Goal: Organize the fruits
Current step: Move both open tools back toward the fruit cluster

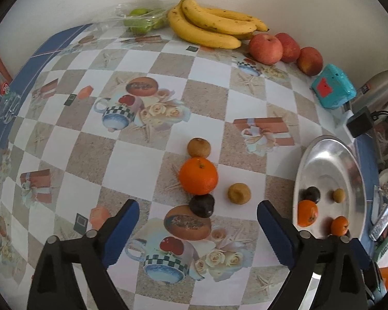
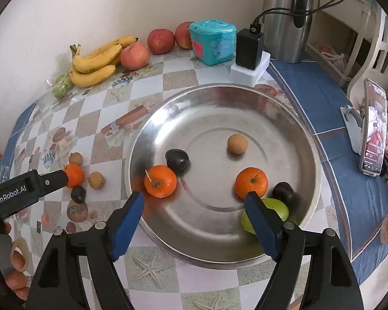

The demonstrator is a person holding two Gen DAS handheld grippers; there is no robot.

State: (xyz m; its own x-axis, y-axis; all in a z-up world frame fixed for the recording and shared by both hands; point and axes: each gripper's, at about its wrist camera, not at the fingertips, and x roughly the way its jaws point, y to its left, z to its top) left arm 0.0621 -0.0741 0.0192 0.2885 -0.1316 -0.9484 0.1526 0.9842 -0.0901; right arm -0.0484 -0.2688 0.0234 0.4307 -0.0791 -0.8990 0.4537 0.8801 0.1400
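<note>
The left tool [image 1: 198,215] stands wide open and holds nothing, poised over four loose fruits at the centre of the left wrist view: an orange [image 1: 198,175], a dark plum [image 1: 202,205] touching its lower edge, a brown longan [image 1: 199,147] just above it, and a second longan [image 1: 239,193] to the right. The right tool [image 2: 194,202] is also spread wide and empty, its tips over the lower part of the steel tray [image 2: 292,118], which already carries two oranges, two plums, a longan and a green fruit. The likely step is a pick from the desk [image 1: 132,155]. Since the orange and plum touch, the pads should straddle one fruit only, close gently on its widest part, and lift straight before crossing to the tray. The only clear writing is "GenRobot.AI" on the left tool's body at the left edge of the right wrist view.
</note>
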